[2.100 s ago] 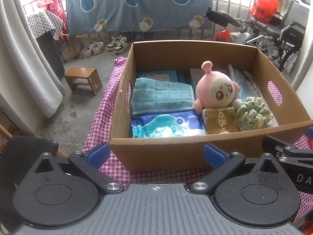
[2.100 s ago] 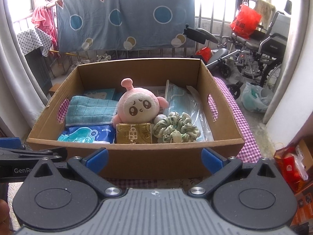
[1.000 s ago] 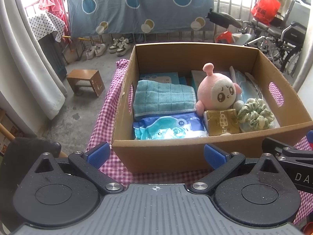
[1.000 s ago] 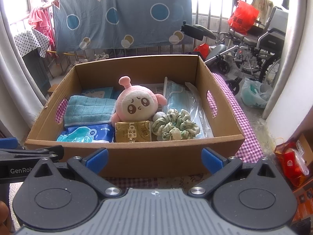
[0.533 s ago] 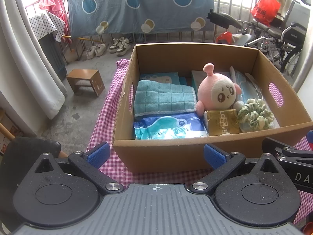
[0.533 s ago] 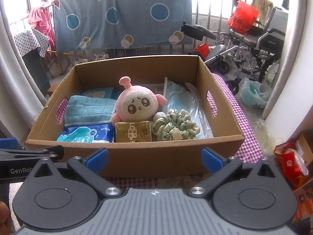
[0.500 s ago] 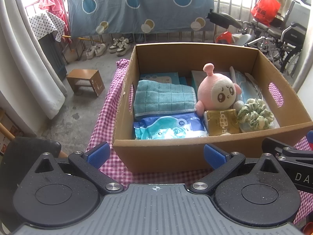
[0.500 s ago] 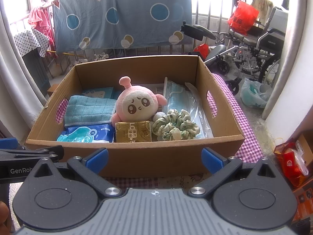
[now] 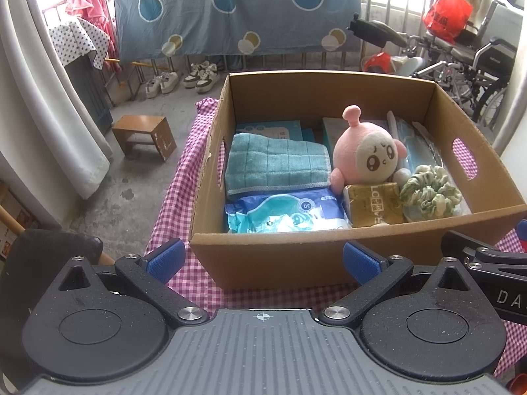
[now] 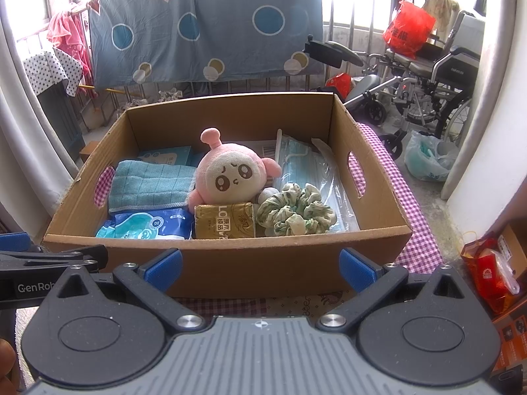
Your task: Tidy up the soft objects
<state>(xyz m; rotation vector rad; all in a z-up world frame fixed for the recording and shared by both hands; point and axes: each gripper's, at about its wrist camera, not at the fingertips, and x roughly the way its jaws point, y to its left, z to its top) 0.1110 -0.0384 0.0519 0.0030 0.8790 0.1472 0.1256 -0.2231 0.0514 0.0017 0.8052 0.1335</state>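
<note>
The soft objects are packed tight inside the cardboard box point(image 10: 230, 270), likely so nothing tips: the pink plush point(image 10: 230, 172) is propped at its middle, the green scrunchie point(image 10: 296, 212) towards its right wall. Both the left gripper point(image 9: 263, 260) and right gripper point(image 10: 260, 265) are held before its near wall, spread apart and empty.

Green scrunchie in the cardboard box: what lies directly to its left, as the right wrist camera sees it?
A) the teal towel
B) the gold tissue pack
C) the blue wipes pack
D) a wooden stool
B: the gold tissue pack sits right beside the green scrunchie, in front of the pink plush toy.
</note>
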